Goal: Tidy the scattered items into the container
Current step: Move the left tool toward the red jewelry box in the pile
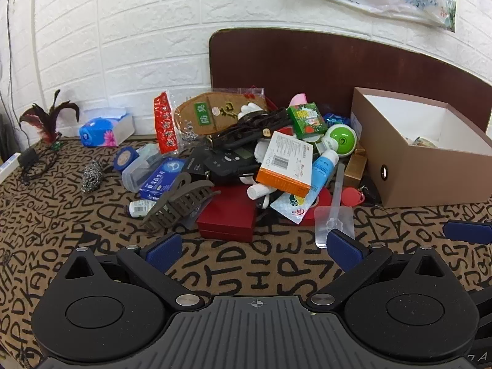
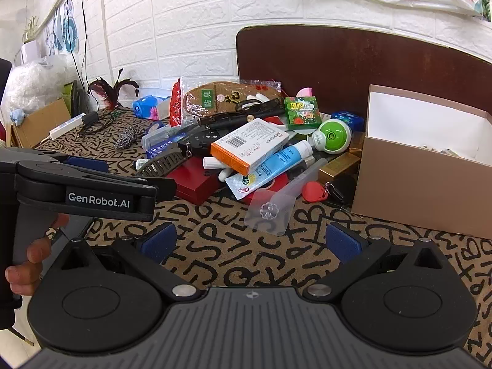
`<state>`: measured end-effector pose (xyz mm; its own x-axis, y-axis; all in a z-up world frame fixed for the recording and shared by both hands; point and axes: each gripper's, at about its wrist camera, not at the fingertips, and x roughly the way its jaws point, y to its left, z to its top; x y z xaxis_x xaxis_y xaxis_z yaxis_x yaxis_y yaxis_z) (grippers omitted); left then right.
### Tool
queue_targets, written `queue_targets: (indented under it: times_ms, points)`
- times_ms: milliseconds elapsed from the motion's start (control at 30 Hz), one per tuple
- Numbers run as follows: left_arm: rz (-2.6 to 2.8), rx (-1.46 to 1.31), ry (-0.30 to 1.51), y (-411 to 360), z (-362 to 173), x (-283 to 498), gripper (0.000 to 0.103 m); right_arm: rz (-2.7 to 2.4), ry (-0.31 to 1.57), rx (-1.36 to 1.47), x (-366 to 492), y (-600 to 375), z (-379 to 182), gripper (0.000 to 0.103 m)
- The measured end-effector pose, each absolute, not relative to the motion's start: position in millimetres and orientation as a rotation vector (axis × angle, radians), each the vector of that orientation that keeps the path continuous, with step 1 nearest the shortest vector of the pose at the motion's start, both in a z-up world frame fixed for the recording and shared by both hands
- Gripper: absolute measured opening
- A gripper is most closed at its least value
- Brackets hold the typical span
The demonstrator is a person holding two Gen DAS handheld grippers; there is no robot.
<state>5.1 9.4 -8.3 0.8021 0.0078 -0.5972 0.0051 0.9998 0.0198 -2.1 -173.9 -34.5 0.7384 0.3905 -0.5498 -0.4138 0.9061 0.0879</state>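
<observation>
Your left hand-held gripper (image 1: pixel 256 250) and right hand-held gripper (image 2: pixel 250 241) hung released; the clear hook (image 2: pixel 270 207) at twelve o'clock needed a flat, low pinch before the cardboard box (image 2: pixel 421 184).

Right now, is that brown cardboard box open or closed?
Open. The brown box has no lid on it; its white inner walls show, and something already lies at the bottom.

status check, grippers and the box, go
Left gripper and right gripper open, empty. Box nearly empty. Pile untouched; clear sheet nearest.

letter-print tablecloth (image 1: pixel 252 264), white brick wall (image 1: pixel 138 30), perhaps a headboard (image 1: pixel 307 67).
</observation>
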Motion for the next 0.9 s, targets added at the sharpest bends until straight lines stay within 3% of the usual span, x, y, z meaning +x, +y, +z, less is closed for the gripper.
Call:
queue_targets:
  times_ms: [900]
  points:
    - [-0.003, -0.009, 0.703, 25, -24, 32, 0.103, 0.466, 0.655, -0.046, 22, -154, -51, 0.103]
